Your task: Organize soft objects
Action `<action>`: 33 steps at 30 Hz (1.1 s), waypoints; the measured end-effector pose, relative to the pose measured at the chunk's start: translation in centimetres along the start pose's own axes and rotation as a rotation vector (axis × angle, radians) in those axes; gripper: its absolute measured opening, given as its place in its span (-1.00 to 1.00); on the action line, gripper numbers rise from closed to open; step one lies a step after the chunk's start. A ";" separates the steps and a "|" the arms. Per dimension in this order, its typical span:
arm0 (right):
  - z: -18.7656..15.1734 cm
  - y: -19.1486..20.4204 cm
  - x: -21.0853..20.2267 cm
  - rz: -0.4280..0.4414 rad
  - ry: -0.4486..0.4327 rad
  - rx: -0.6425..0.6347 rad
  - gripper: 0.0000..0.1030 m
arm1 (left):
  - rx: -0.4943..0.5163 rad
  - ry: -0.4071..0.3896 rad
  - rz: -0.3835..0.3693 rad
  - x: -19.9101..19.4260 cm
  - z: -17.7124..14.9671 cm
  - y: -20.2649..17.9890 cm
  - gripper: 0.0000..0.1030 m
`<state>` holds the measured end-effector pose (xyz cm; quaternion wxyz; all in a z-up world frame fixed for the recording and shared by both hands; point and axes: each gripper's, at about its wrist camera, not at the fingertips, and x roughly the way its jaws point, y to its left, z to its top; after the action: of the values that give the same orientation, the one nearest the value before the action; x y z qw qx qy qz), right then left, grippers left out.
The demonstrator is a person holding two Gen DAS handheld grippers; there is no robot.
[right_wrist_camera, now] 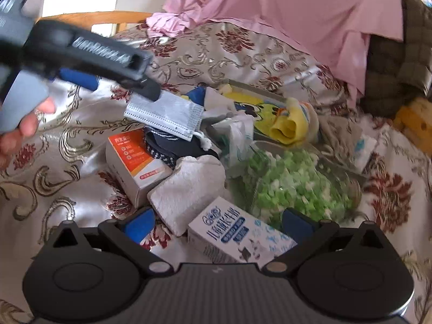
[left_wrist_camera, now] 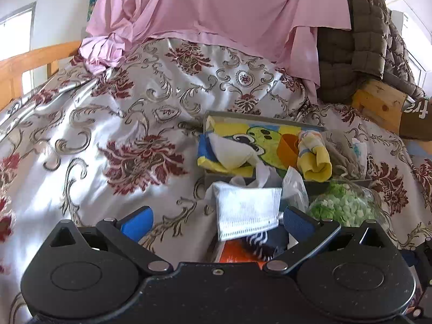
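A white pleated face mask (left_wrist_camera: 247, 213) (right_wrist_camera: 164, 113) sits between the wide-apart fingers of my left gripper (left_wrist_camera: 217, 221) (right_wrist_camera: 113, 85), close to the right pad. It rests over a dark striped sock (left_wrist_camera: 267, 243) (right_wrist_camera: 162, 145) and an orange-and-white box (right_wrist_camera: 132, 159); no grip on it shows. My right gripper (right_wrist_camera: 218, 225) is open above a white terry cloth (right_wrist_camera: 189, 189) and a blue-and-white carton (right_wrist_camera: 237, 235). Behind stands a grey tray (left_wrist_camera: 259, 117) holding a yellow cartoon cloth (left_wrist_camera: 259, 137) and a rolled yellow cloth (left_wrist_camera: 314, 162) (right_wrist_camera: 286, 127).
A clear bag of green and white bits (left_wrist_camera: 343, 202) (right_wrist_camera: 291, 181) lies right of the pile. All of it rests on a floral satin bedspread (left_wrist_camera: 121, 124). A pink sheet (left_wrist_camera: 216, 8) and a brown quilted jacket (left_wrist_camera: 359, 40) are at the back, and a wooden bed frame (left_wrist_camera: 35, 59) runs along the left. A hand (right_wrist_camera: 24, 127) holds the left gripper.
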<state>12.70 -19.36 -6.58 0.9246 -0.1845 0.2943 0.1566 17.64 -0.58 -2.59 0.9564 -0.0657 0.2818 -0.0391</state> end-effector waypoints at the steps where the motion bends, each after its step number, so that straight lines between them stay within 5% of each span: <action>1: 0.0 0.3 0.4 0.002 -0.001 -0.018 0.99 | 0.002 -0.003 -0.005 0.2 0.1 -0.1 0.99; 12: -0.2 3.0 4.1 0.017 0.015 -0.171 0.99 | -0.013 0.000 -0.028 2.3 0.4 0.1 0.99; 29: -0.3 3.8 3.3 -0.034 -0.023 -0.269 0.99 | -0.083 0.006 -0.088 2.8 1.0 1.4 0.98; 33: -0.4 3.8 3.0 -0.055 -0.038 -0.289 0.99 | -0.098 0.011 -0.120 2.8 1.1 1.6 0.84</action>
<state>13.36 -15.59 -9.64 0.8978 -0.3207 0.2458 0.1754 20.62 0.77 -3.44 0.9464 -0.1291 0.2844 -0.0827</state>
